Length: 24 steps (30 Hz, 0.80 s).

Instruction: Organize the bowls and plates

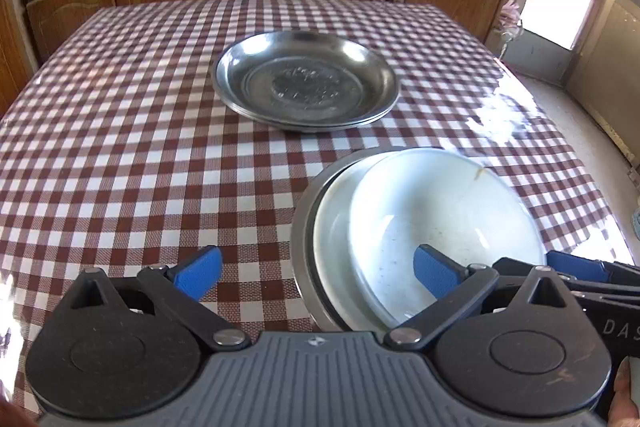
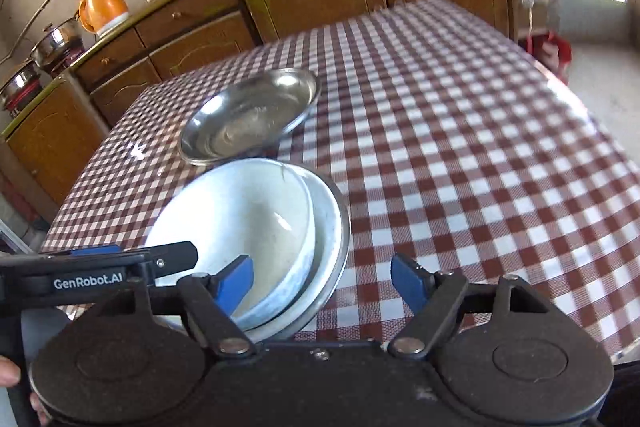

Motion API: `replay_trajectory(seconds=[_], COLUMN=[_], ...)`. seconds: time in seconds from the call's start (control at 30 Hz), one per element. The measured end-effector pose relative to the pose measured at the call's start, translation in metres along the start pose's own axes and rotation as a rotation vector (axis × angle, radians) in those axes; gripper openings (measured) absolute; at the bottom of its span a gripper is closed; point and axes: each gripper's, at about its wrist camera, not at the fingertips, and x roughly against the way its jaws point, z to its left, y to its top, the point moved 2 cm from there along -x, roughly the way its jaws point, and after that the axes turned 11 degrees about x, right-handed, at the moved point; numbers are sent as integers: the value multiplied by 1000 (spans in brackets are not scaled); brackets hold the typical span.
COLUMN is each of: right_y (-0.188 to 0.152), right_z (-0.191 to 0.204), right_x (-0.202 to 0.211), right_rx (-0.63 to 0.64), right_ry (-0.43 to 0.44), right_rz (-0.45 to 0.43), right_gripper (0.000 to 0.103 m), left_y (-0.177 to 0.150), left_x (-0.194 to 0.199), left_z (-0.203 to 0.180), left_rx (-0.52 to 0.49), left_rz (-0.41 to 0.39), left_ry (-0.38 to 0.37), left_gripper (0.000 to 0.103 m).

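Both grippers low over stacked bowls (image 1: 432, 211), jaws wide, holding nothing.
Left gripper (image 1: 318, 273) straddles rim; right gripper (image 2: 322, 285) likewise. "GenRobot.AI" beside right jaws; steel plates (image 1: 306, 79) lie beyond.

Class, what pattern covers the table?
Brown-and-white check on the tablecloth; clearest in the left wrist view.

shiny steel plates (image 1: 306, 79), glossy white bowl (image 1: 440, 211)
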Motion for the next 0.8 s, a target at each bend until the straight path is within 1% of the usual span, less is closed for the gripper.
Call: replay_trajectory(seconds=[0.1, 0.2, 0.27, 0.33, 0.47, 0.53, 0.7, 0.73, 0.77, 0.8], right_y=[1, 1, 2, 0, -1, -2, -4, -5, -6, -6], right_z=[-3, -2, -1, 0, -2, -4, -11, -11, -11, -10], right_x=[-10, -21, -27, -31, -37, -39, -41, -40, -40, -38], right_rx=[-15, -9, -12, -11, -38, -55, -99, -115, -123, -134], right_ry=[7, 9, 13, 24, 39, 53, 91, 99, 124, 167], right_rz=[31, 43, 49, 55, 57, 54, 29, 25, 25, 25], right_gripper=[90, 89, 89, 88, 87, 84, 84, 78, 67, 51], left_y=[2, 0, -2, -3, 0, 0, 3, 2, -1, -2], left_x=[-12, -20, -21, -20, -25, -27, -30, -29, -27, -24], left_z=[2, -4, -5, -4, 2, 1, 1, 0, -4, -7], left_rx=[-6, -89, -114, -120, -93, -89, -48, -49, -63, -65], left_rz=[20, 43, 21, -17, -15, -26, 4, -2, -6, -7], left_ry=[25, 69, 70, 85, 46, 40, 11, 6, -9, -36], left_gripper=[103, 103, 103, 103, 103, 103, 103, 102, 94, 85])
